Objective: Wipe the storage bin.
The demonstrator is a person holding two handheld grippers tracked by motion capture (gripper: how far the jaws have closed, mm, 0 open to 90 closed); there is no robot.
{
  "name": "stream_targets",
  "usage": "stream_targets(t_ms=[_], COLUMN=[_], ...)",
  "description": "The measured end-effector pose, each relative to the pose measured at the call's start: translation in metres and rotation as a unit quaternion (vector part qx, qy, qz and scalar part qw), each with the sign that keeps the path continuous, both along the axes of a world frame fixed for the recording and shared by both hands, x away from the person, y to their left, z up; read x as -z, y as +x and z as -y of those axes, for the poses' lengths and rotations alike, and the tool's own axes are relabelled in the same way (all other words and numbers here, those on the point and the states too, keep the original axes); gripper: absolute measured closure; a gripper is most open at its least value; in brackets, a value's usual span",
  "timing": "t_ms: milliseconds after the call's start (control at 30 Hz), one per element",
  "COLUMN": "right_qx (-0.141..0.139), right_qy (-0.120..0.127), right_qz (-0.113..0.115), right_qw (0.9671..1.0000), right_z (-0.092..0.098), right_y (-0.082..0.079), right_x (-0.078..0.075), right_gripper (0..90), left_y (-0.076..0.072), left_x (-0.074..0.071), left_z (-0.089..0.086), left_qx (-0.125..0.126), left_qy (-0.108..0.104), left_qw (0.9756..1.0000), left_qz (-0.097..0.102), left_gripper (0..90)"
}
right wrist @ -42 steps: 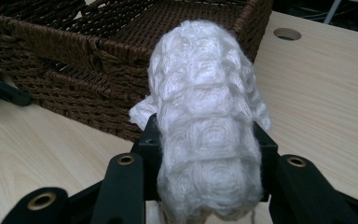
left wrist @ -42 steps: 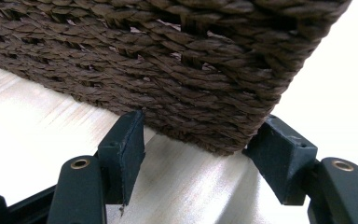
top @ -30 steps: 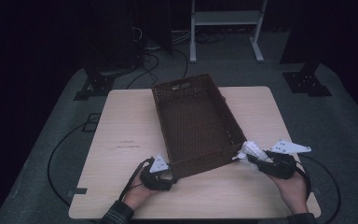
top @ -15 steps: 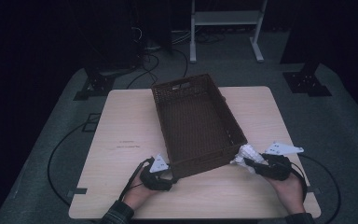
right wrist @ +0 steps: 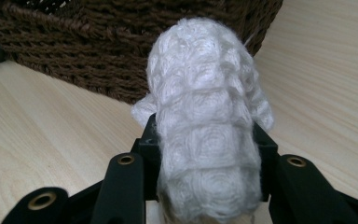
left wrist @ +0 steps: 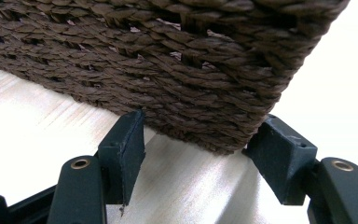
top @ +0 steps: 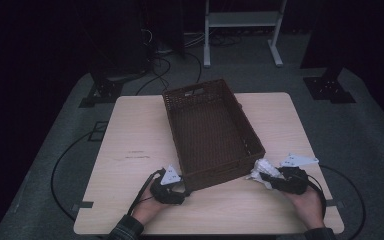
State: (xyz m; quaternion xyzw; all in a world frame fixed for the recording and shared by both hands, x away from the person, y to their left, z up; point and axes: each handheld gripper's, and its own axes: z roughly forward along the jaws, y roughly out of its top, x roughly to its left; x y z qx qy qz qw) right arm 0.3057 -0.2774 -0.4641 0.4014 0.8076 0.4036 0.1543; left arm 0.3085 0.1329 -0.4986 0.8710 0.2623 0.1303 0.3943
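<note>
A brown woven basket (top: 210, 130) lies at an angle on the middle of the wooden table (top: 130, 130). My left gripper (top: 180, 189) is at its near left corner. In the left gripper view the jaws (left wrist: 203, 135) straddle that corner of the basket (left wrist: 168, 60), with both pads against the weave. My right gripper (top: 266, 177) sits low over the table by the basket's near right corner, shut on a white knitted cloth (top: 262, 167). In the right gripper view the cloth (right wrist: 209, 116) bulges up between the jaws (right wrist: 207, 140) and hides part of the basket wall (right wrist: 98, 51) just behind.
The basket's inside (top: 207, 125) looks bare. Bare table lies to its left and along the front edge (top: 220, 220). Cables (top: 67, 160) loop on the grey floor around the table. A white frame (top: 240, 25) and dark stands are behind.
My right gripper has sunk a little toward the table with the cloth and edged closer to the basket's corner. The left gripper and the basket have stayed put.
</note>
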Motion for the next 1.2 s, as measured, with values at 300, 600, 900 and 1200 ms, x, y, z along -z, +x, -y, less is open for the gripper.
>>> stream_targets(t_ms=[300,600,900,1200], right_qx=[-0.005,-0.008,-0.008,-0.010], right_qy=[-0.015,-0.019,-0.016,-0.006], right_qz=[-0.026,-0.030,-0.023,-0.002], right_qw=[0.9996,0.9994,0.9996,0.9999], right_z=[-0.004,-0.005,-0.006,-0.008], right_y=[0.004,0.005,0.003,-0.001], right_x=[0.012,0.017,0.011,-0.002], right_gripper=[59.5,59.7,59.7,59.6], left_y=[0.000,0.000,0.000,0.000], left_x=[0.000,0.000,0.000,0.000], left_z=[0.000,0.000,0.000,0.000], left_qx=[0.000,0.000,0.000,-0.001], left_qy=[0.000,0.000,0.000,-0.002], left_qw=[1.0000,1.0000,1.0000,1.0000], left_qz=[0.000,0.000,0.000,0.000], left_gripper=[36.2,36.2,36.2,36.2])
